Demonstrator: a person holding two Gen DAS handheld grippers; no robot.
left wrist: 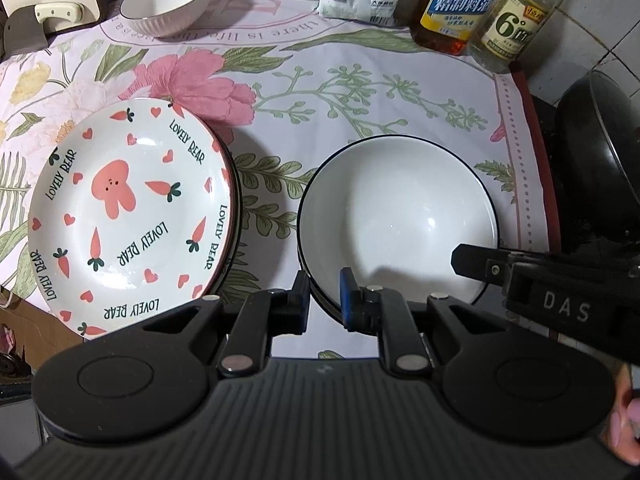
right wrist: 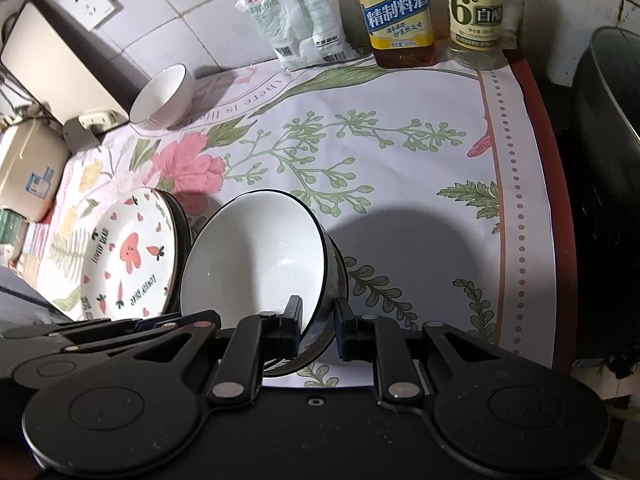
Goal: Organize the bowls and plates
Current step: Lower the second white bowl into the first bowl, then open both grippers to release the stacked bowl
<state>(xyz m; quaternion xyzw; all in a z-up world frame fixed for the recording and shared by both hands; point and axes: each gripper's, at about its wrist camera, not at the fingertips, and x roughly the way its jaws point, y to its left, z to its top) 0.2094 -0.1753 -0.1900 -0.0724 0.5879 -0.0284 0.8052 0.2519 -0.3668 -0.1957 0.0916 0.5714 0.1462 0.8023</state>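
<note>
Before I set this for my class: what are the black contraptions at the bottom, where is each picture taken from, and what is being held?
They are hand-held grasping devices, one per hand, each with a camera looking along its two fingers. The left wrist view shows the left tool straddling the near rim of a large white bowl; the right tool straddles the rim too. Whether either is clamped tight is unclear. Beside it on the floral cloth sit stacked plates, a bunny plate on top; a small bowl and bottles stand behind.
</note>
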